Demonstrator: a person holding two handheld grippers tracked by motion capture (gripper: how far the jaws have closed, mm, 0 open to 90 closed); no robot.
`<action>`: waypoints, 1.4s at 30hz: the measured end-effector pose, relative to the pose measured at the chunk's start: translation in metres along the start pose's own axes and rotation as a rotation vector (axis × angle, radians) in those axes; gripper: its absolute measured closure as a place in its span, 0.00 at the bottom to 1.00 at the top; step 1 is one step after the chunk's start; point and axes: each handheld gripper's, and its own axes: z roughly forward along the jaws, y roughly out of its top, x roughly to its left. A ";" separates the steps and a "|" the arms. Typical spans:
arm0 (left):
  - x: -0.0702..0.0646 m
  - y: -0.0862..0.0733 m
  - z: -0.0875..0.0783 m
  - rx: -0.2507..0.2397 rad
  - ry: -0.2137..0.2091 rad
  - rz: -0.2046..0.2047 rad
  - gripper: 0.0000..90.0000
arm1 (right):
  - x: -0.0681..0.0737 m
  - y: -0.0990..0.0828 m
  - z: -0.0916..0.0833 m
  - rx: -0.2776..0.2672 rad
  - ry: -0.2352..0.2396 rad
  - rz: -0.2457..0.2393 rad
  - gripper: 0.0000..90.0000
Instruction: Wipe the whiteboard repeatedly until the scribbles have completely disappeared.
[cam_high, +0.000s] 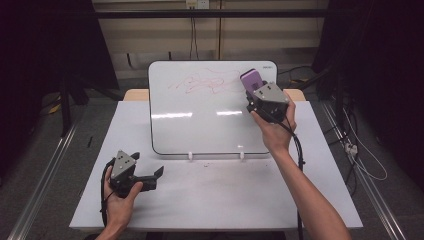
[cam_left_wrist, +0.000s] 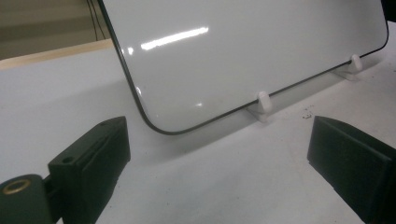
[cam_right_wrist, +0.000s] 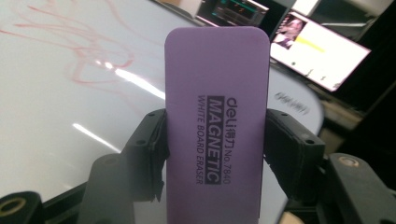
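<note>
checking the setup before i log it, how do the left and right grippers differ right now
The left gripper is open and empty; the right gripper is shut on a purple eraser. The left sits low over the table, in front of the whiteboard; the right is raised at the board's upper right, near the red scribbles. Both are black, hand-held, with a grey plate on top.
</note>
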 end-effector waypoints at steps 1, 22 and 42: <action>0.000 0.000 0.000 0.001 0.000 -0.002 0.06 | -0.002 0.002 0.003 0.008 -0.018 -0.016 0.47; 0.002 0.000 0.002 -0.002 -0.003 -0.002 0.06 | 0.006 0.014 0.043 0.047 -0.079 -0.186 0.47; 0.005 -0.001 0.001 0.006 -0.019 -0.016 0.06 | 0.034 0.011 0.040 0.040 0.030 -0.182 0.47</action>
